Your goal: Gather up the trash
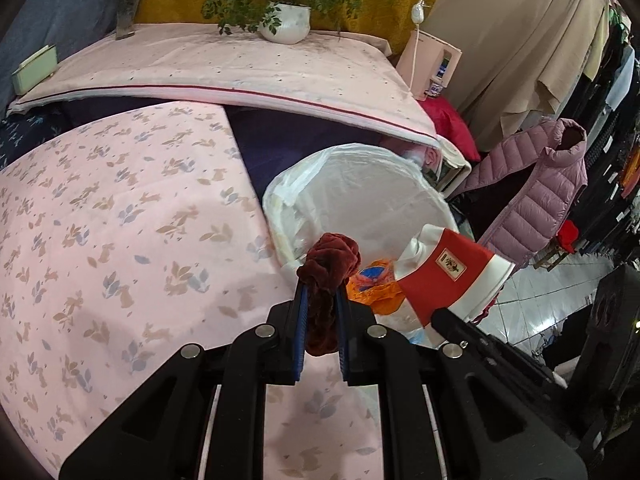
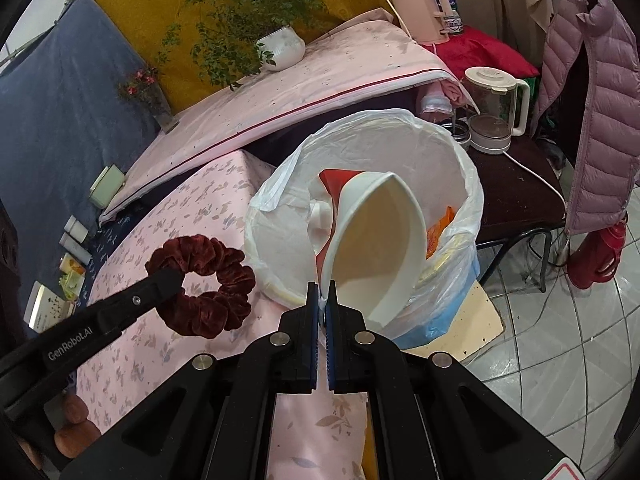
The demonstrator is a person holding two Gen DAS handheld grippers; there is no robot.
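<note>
My left gripper point(image 1: 322, 292) is shut on a dark red velvet scrunchie point(image 1: 330, 272), held above the pink cloth near the bin; it also shows in the right wrist view point(image 2: 202, 286) hanging from the left gripper's fingers point(image 2: 160, 284). My right gripper point(image 2: 323, 294) is shut on the rim of a squashed red-and-white paper cup point(image 2: 376, 244), held over the mouth of the bin lined with a white plastic bag point(image 2: 460, 160). The cup point(image 1: 452, 276) and the bin's bag point(image 1: 360, 184) show in the left wrist view too. Orange wrappers point(image 1: 374, 284) lie in the bin.
A table with a pink leaf-print cloth point(image 1: 120, 240) lies left of the bin. Behind are a raised pink-covered surface point(image 1: 240, 68), a potted plant point(image 1: 286, 22) and a vase point(image 1: 128, 8). A blender point(image 2: 494, 108), a purple jacket point(image 2: 600, 100) and a red flask point(image 2: 600, 256) stand right.
</note>
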